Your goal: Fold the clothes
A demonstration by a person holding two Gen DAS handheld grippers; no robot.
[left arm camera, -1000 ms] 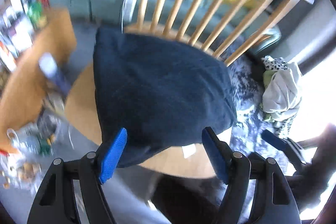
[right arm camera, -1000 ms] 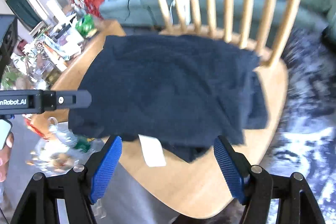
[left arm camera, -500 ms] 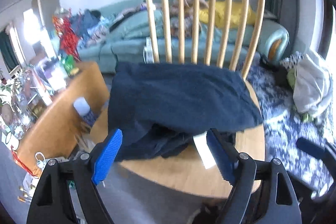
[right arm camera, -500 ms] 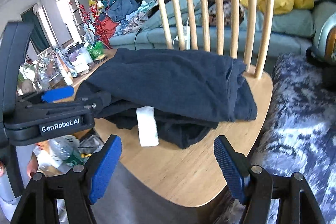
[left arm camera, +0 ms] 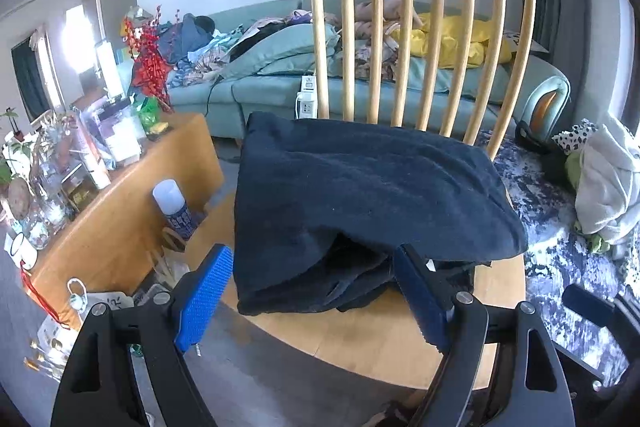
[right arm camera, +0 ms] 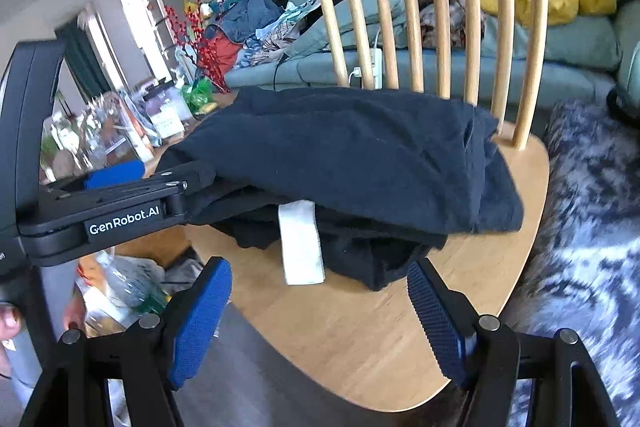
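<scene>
Dark navy garment (left arm camera: pixel 360 195): folded in a thick stack on the seat of a wooden spindle-back chair (left arm camera: pixel 400 339), a white label (right arm camera: pixel 300 243) hanging from its front edge.

Left gripper (left arm camera: pixel 316 291): jaws wide apart at the stack's front-left corner, gripping nothing; its right finger (left arm camera: pixel 420 299) lies against the lower folds.

Right gripper (right arm camera: pixel 320 311): jaws wide apart, empty, just short of the stack's front edge.

Surroundings: cluttered sofa (left arm camera: pixel 440 83), patterned rug (right arm camera: pixel 592 227), side table (left arm camera: pixel 120 211).

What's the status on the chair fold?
Left gripper and right gripper open, empty. Dark garment folded on chair seat. Nothing in the way.
</scene>
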